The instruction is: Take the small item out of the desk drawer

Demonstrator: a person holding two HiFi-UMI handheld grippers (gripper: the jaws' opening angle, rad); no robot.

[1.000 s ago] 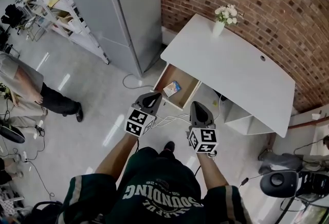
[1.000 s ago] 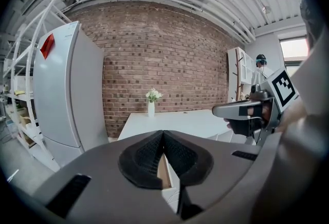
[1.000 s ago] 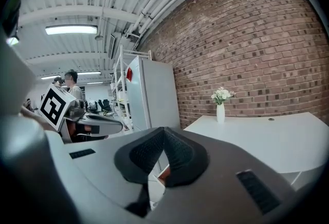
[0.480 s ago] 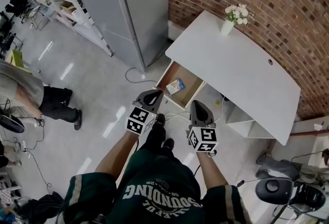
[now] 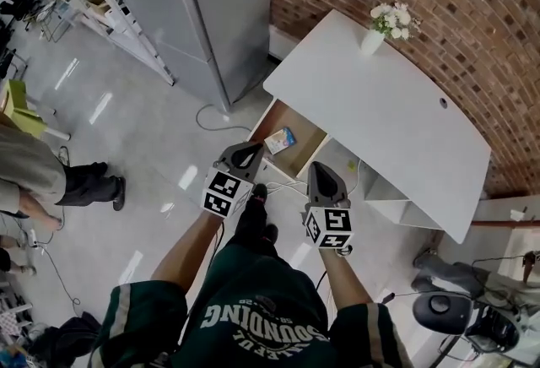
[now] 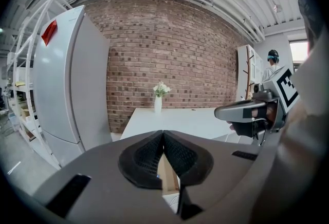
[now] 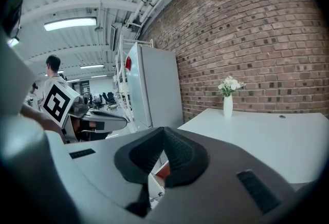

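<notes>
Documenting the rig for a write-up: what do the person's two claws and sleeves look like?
Left claw and right claw are grey wedge-shaped shells with black ribbed pads. Each carries a white cube of black square markers. The person wears a dark green jersey with short, pale-striped sleeves.

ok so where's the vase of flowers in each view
Head view: vase upper right, on the white desk's far end by the brick wall.
Left gripper view: vase centre frame, at the desk's far edge.
Right gripper view: vase right of centre, on the desk.
Shared landmark: the brick wall behind it.
</notes>
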